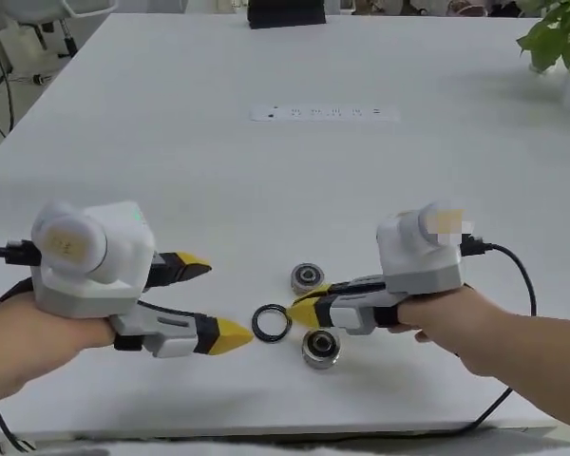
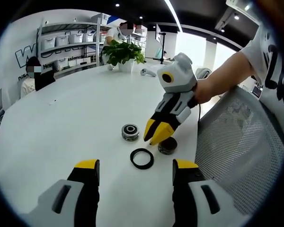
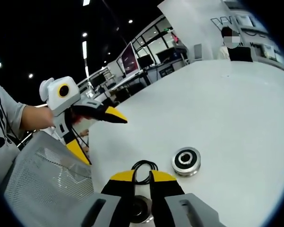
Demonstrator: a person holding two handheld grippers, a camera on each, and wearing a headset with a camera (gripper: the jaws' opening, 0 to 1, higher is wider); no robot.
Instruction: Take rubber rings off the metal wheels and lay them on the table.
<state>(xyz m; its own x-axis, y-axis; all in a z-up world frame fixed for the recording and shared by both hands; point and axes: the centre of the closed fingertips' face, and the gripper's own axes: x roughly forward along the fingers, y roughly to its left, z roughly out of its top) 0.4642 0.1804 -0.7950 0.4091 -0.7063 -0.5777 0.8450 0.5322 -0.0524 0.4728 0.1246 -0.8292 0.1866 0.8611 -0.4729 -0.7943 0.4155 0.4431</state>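
A loose black rubber ring (image 1: 271,322) lies flat on the white table (image 1: 294,180), between the two grippers. One metal wheel (image 1: 307,276) stands just beyond it, and a second wheel (image 1: 320,347) sits nearer me, under the right gripper's jaws. My left gripper (image 1: 214,299) is open, its yellow tips just left of the ring. In the left gripper view the ring (image 2: 142,158) lies ahead between the spread jaws of that gripper (image 2: 136,165). My right gripper (image 1: 299,302) is shut, empty, tip at the ring's right edge. The right gripper view has the ring (image 3: 144,166) just past the shut tips (image 3: 142,176) and a wheel (image 3: 186,161) to the right.
A white power strip (image 1: 323,113) lies mid-table, a plant (image 1: 560,38) stands at the far right corner, and a dark box (image 1: 286,13) at the far edge. The right gripper's cable (image 1: 522,285) trails over the near edge. A grey mesh chair (image 2: 236,142) stands beside the table.
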